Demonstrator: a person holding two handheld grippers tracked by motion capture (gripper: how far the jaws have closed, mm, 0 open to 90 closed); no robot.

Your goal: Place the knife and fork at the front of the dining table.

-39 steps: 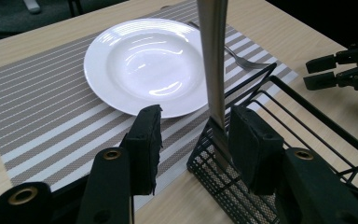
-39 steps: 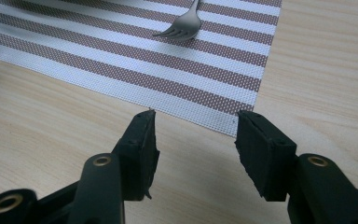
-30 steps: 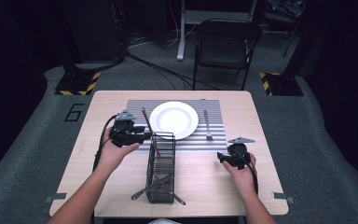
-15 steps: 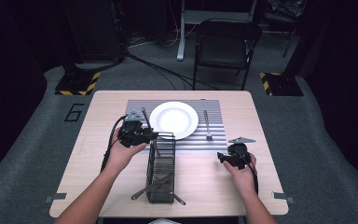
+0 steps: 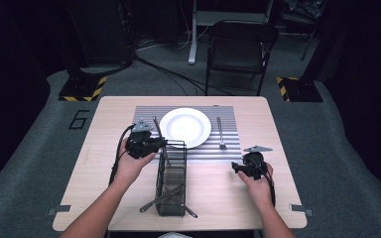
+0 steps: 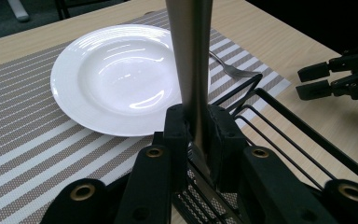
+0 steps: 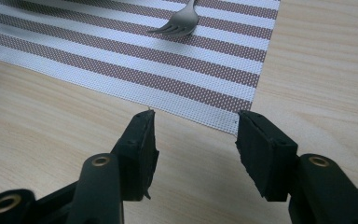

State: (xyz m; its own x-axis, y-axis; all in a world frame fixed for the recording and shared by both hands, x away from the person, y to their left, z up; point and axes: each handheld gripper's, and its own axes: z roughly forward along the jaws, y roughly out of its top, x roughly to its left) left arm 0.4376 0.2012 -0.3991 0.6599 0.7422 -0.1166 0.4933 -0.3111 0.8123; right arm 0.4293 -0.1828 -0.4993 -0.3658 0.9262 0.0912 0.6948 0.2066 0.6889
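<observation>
Left gripper (image 6: 198, 140) clamps a utensil handle (image 6: 190, 60) at the basket (image 5: 171, 178).
The jaws have just closed on it (its lower end hidden); basket holds more cutlery. Right gripper (image 7: 195, 140) gapes, empty.

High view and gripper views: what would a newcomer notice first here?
The left gripper is shut on a steel utensil handle that rises from the wire basket at the table's middle. Behind it, a white plate lies on the striped mat, a fork to its right.
</observation>
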